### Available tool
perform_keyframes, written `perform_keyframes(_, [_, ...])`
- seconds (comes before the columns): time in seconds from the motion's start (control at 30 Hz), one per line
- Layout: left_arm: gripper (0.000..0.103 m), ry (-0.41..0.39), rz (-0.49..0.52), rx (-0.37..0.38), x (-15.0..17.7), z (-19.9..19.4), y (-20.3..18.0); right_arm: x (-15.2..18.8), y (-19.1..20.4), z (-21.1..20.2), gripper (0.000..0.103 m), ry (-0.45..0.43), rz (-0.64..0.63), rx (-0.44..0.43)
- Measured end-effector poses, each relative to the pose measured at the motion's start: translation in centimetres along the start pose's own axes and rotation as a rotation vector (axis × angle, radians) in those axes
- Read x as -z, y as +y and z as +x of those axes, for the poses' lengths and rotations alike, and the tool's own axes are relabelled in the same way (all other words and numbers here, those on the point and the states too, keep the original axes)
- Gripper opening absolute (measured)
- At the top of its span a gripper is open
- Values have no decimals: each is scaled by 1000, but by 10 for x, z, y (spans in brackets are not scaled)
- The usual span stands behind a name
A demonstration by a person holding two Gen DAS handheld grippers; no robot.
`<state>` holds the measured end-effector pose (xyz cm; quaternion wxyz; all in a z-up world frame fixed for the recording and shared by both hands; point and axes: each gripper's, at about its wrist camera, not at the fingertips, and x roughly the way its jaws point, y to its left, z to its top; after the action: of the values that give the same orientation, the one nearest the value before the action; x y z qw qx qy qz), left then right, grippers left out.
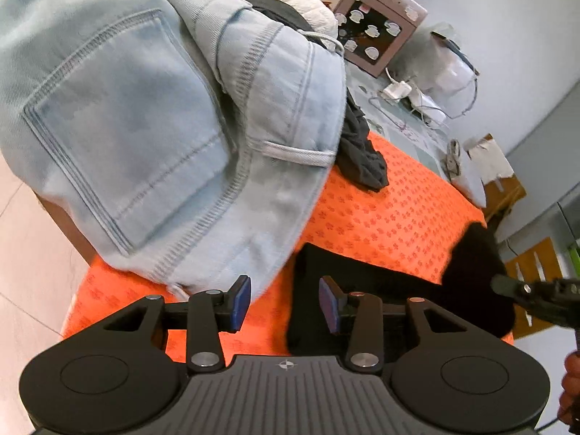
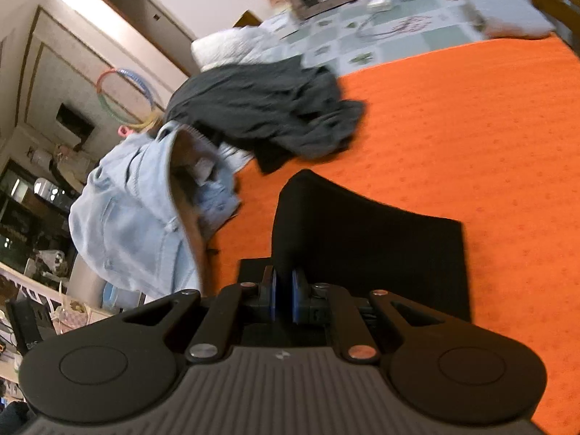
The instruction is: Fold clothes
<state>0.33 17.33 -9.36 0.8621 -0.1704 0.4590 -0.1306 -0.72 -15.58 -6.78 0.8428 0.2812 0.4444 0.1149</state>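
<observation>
Right hand-held gripper (image 2: 284, 295) pinches unlabelled black cloth (image 2: 369, 239) on orange cover (image 2: 471, 127).

Left gripper (image 1: 284, 302): black plastic linkage arms, silver rivets, blue rubber pads (image 1: 241, 302), ribbed grey housing with a small compass-like mark, lower frame.

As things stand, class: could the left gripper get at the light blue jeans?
Probably yes: the left gripper is open and empty, and the light blue jeans lie just ahead on the orange cloth, nothing between.
</observation>
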Motion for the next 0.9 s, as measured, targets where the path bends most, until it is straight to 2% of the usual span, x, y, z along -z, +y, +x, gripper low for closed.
perform_keyframes(0.17, [44,27,64,41,-7,4,6,-2,25,6,10,-31,-2,25])
perform_keyframes(0.3, [44,55,137,82,-3,13,-4,-13,11,-17,10,-70,19,83])
perform_keyframes(0.43, [44,80,234,131,4,24,-30,-24,-16,-52,10,-94,20,154])
perform_keyframes(0.7, [44,147,485,251,28,53,-111,-38,-81,-113,10,-103,-10,286])
perform_keyframes(0.9, [43,190,584,299,51,86,-173,-45,-146,-138,10,-92,3,335])
